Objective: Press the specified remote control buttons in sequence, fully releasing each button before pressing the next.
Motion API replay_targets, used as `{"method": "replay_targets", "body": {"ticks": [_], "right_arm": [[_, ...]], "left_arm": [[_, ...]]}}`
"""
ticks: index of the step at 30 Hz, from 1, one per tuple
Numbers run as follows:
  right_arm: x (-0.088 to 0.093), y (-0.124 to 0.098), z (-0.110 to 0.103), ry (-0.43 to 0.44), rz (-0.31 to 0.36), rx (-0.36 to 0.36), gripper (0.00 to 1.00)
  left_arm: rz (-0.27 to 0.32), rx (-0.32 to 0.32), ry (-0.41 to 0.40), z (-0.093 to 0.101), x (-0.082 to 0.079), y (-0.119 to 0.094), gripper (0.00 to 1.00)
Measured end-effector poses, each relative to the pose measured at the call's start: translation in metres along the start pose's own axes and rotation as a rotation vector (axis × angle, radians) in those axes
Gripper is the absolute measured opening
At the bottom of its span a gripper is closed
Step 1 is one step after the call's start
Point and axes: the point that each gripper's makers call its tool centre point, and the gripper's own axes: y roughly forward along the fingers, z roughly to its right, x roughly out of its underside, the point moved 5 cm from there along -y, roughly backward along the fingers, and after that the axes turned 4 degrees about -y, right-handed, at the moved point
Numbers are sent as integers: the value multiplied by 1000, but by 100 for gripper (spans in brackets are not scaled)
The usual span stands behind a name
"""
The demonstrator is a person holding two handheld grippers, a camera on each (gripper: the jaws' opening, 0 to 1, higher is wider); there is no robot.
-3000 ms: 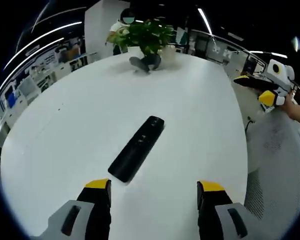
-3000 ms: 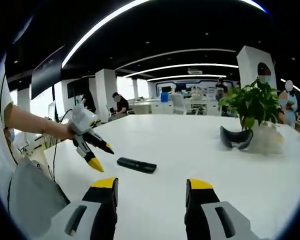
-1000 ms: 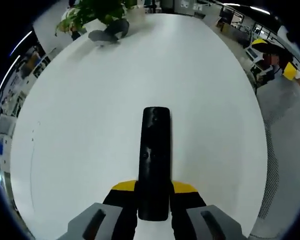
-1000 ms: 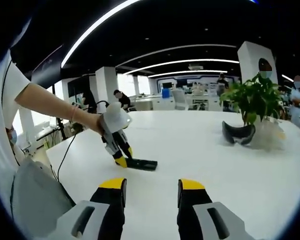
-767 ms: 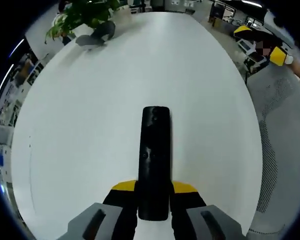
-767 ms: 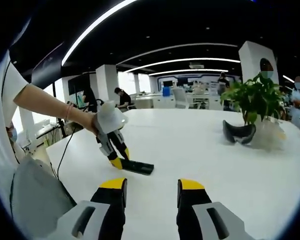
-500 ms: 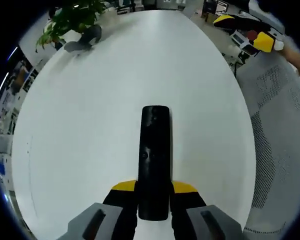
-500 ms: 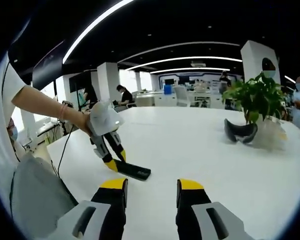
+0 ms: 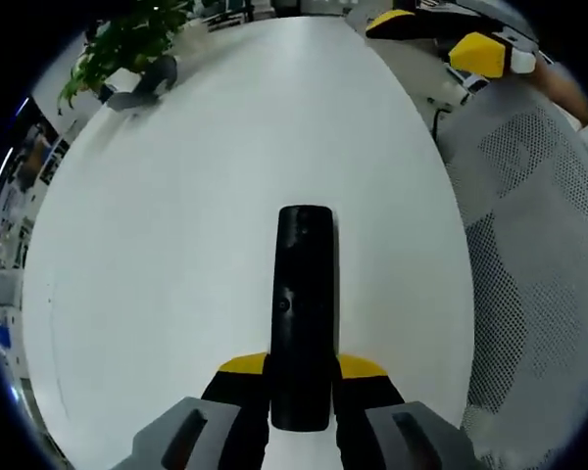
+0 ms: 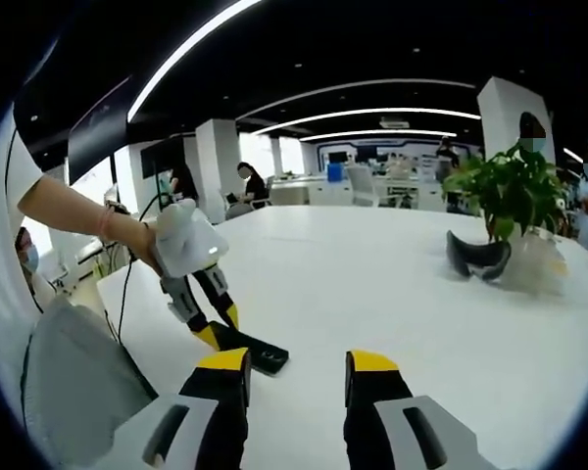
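A long black remote (image 9: pixel 304 304) with small buttons on its top lies lengthwise between my left gripper's (image 9: pixel 302 370) yellow-tipped jaws, which are shut on its near end. In the right gripper view the same left gripper (image 10: pixel 214 331), held by a hand, grips the remote (image 10: pixel 262 355) with its far end low over the white table (image 10: pixel 392 284). My right gripper (image 10: pixel 296 364) stands open just behind the remote with nothing between its fingers. It also shows at the top right of the left gripper view as the right gripper (image 9: pixel 441 29).
A potted green plant (image 10: pixel 514 186) and a dark curved headset (image 10: pixel 477 257) sit at the table's far side, also seen as the plant (image 9: pixel 122 44) and headset (image 9: pixel 142 83). A grey mesh chair (image 9: pixel 539 274) stands beside the table edge. People sit at desks far behind.
The left gripper, open and apart from the remote three seconds ago, closed on it and drew it toward the table's near edge. The right gripper's jaws narrowed slightly and came closer.
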Motion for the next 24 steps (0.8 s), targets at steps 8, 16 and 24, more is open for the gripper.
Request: {"method": "replay_targets", "body": {"ticks": [8, 16, 24], "right_arm": [[0, 0, 0, -3, -1, 1, 35], [2, 1, -1, -10, -12, -4, 35], [5, 2, -3, -19, -43, -19, 34]], "left_arm": [[-14, -12, -35, 16, -1, 0, 23], [12, -12, -30, 37, 1, -1, 23], [71, -21, -71, 51, 6, -2, 23]]}}
